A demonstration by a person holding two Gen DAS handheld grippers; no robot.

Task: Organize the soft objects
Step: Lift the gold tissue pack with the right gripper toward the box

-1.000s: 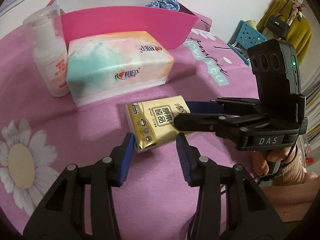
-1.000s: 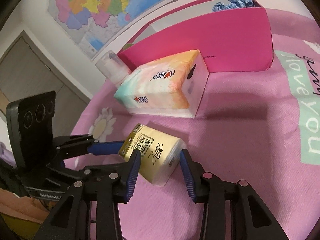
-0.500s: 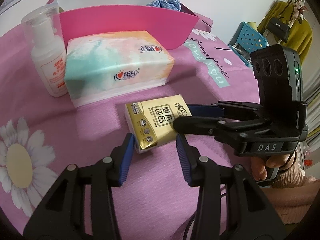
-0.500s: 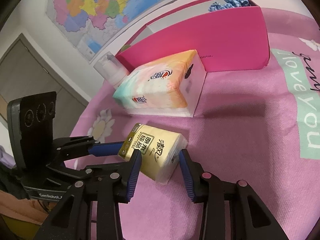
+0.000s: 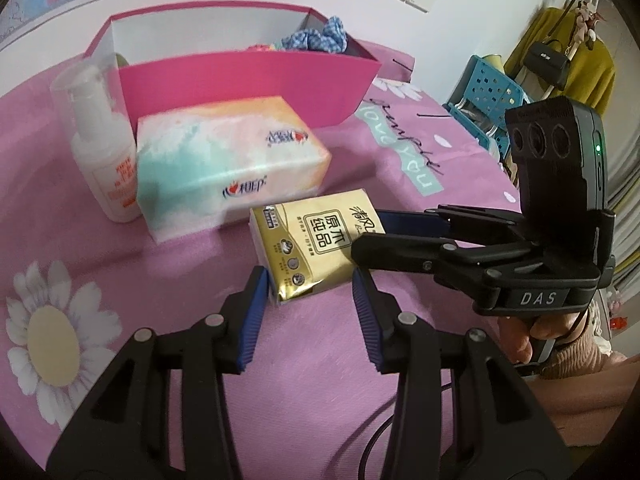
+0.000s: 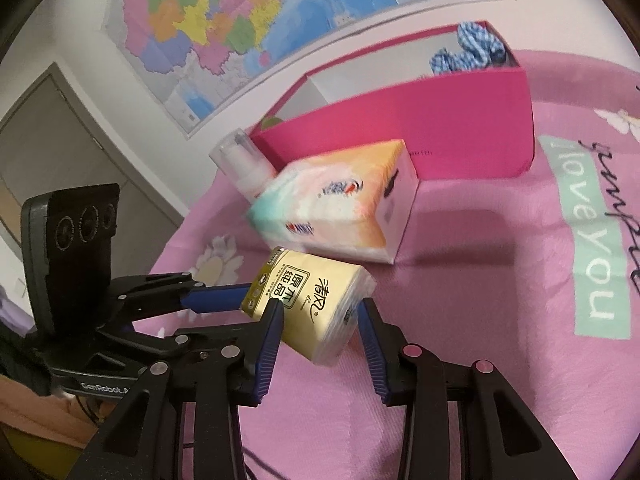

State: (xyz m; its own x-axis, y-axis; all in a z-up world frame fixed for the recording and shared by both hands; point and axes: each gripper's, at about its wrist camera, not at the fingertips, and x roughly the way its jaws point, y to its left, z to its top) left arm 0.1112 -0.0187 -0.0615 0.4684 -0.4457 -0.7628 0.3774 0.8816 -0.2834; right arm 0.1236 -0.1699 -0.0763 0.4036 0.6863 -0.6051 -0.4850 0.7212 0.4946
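A small gold tissue pack (image 5: 316,240) is pinched from two sides just above the pink cloth. My left gripper (image 5: 310,282) is shut on its near end, a blue pad against each side. My right gripper (image 6: 320,308) is shut across the pack (image 6: 312,304), which tilts up between its pads. In the left wrist view the right gripper's fingers (image 5: 400,250) come in from the right onto the pack's far corner. In the right wrist view one blue finger (image 6: 216,295) of the left gripper meets the pack's left end, and the other is hidden.
A large pastel tissue pack (image 5: 224,164) lies just behind. A white pump bottle (image 5: 104,160) stands to its left. A pink box (image 5: 248,80) behind holds a blue checked cloth (image 5: 316,38). A blue crate (image 5: 486,88) and hanging clothes are off to the right.
The gold pack stays fixed between both pairs of jaws, while the large tissue pack and pink box have slid lower in both views. The right jaws have narrowed a little onto the pack.
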